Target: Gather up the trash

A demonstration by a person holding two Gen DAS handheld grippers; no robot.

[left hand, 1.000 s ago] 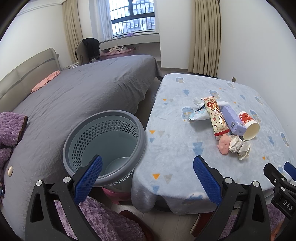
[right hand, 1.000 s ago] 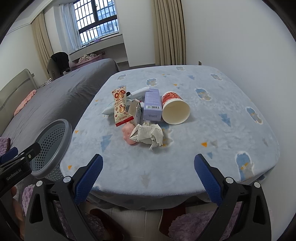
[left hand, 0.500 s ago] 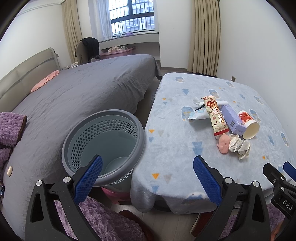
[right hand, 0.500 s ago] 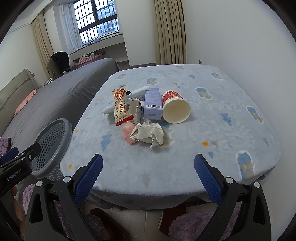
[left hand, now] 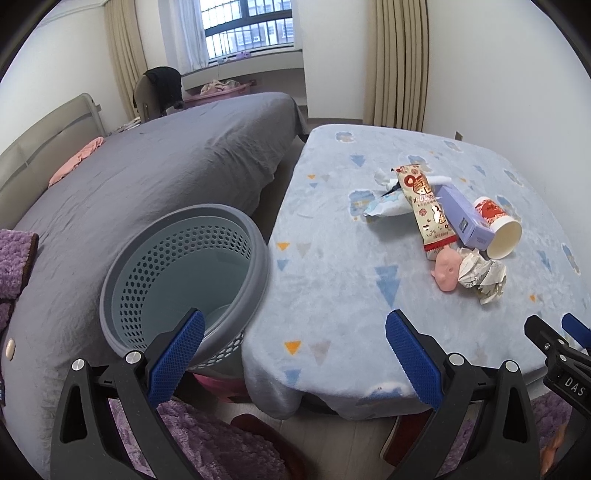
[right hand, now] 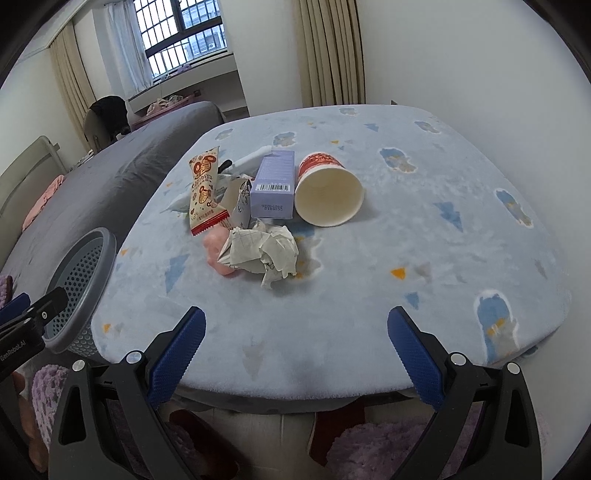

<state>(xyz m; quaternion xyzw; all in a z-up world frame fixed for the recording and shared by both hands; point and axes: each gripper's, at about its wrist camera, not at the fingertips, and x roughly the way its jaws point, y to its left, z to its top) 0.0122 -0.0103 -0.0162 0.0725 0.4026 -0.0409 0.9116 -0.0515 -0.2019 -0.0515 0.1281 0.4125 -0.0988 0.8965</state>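
Room: a bedroom with a barred window (left hand: 247, 33), beige curtains (left hand: 397, 62) and a grey bed (left hand: 147, 173); a table (right hand: 406, 236) under a pale blue fleece cover printed with triangles stands just beside the bed.
Trash: a loose heap near the middle of the table, well apart from both grippers.
Crumpled paper: a white wad (right hand: 264, 251) at the near edge of the heap, touching a pink lump (right hand: 218, 251) on its left.
Snack wrapper: a long red and cream packet (right hand: 205, 190) lying flat, left of the box.
Box: a small lilac carton (right hand: 275, 184), barcode end facing the right camera.
Cup: a red and white paper cup (right hand: 328, 194) on its side, mouth toward the right camera, touching the box.
Bin: a grey perforated basket (left hand: 184, 284) on the floor between bed and table, against the table's left edge.
Left gripper (left hand: 295, 354): fingers spread wide, holding nothing, low in front of the basket and the table corner.
Right gripper (right hand: 295, 354): fingers spread wide, holding nothing, at the table's near edge, pointed at the heap.
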